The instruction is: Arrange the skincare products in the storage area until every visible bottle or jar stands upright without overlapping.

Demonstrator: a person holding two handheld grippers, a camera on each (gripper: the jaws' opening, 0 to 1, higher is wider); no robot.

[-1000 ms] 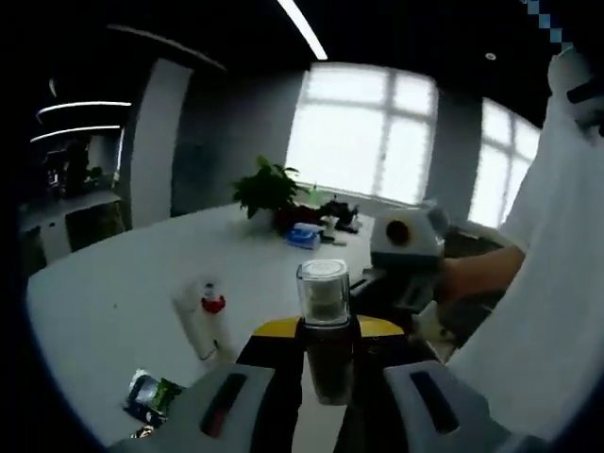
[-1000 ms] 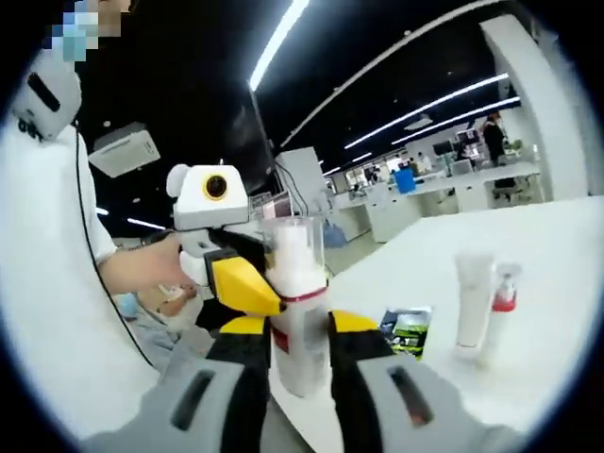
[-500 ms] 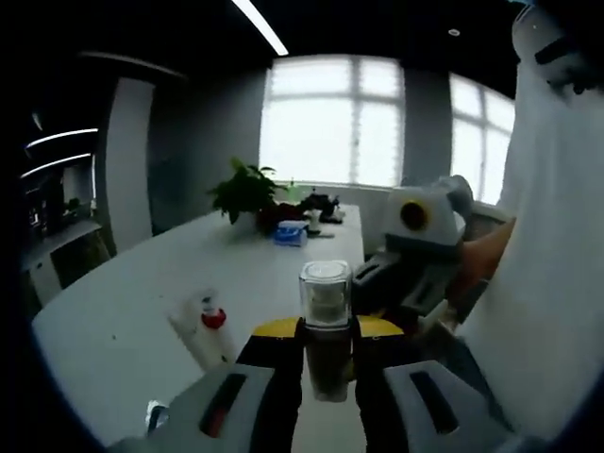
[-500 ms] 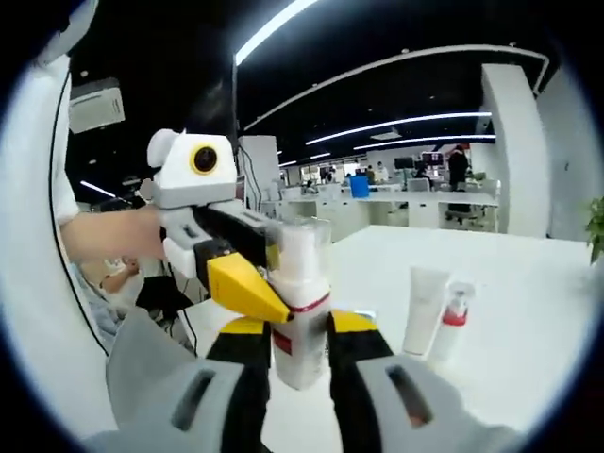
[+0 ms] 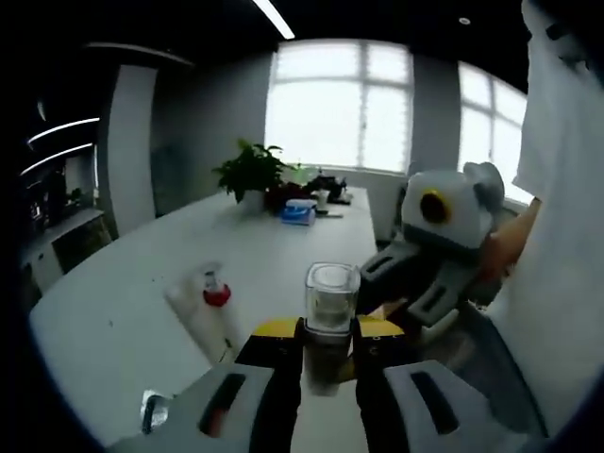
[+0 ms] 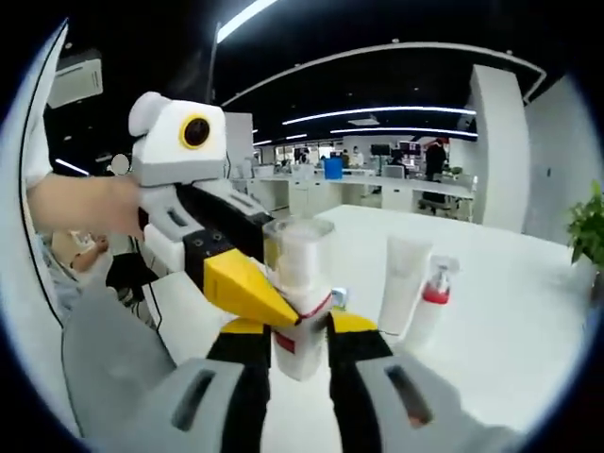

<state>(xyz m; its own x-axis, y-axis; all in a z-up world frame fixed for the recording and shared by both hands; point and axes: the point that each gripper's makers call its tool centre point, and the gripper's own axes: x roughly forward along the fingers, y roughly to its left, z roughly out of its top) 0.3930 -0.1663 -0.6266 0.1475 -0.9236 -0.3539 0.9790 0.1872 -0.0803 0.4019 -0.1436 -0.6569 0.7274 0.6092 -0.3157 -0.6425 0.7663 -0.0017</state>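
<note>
- While both grippers are clamping the same clear-capped bottle (image 6: 297,283), the step in hand, as judged, is a transfer or a joint carry toward the white table (image 5: 142,311); one gripper should be letting go only once the other is gripping securely.
- The left gripper (image 5: 327,354) is grasping the bottle (image 5: 330,307) between its yellow-tipped jaws, with the clear cap standing above them.
- The right gripper (image 6: 300,344) is gripping the white, red-banded body from below; the left gripper (image 6: 236,283) is entering this view from the left and touching the bottle just under its cap.
- The bottle is being held upright in the air, above the table's near edge; it should be kept vertical and set on a bare patch, well apart from the other products.
- A white tube (image 6: 403,283) and a red-collared pump bottle (image 6: 429,297) are standing upright, touching or just beside each other; contact cannot be confirmed.
- A small foil sachet (image 5: 153,412) is lying flat near the table edge.
- A potted plant (image 5: 250,170) and small desk items are sitting at the far end, below bright windows (image 5: 340,104).
- Behind the table an open office with desks and ceiling light strips is showing.
</note>
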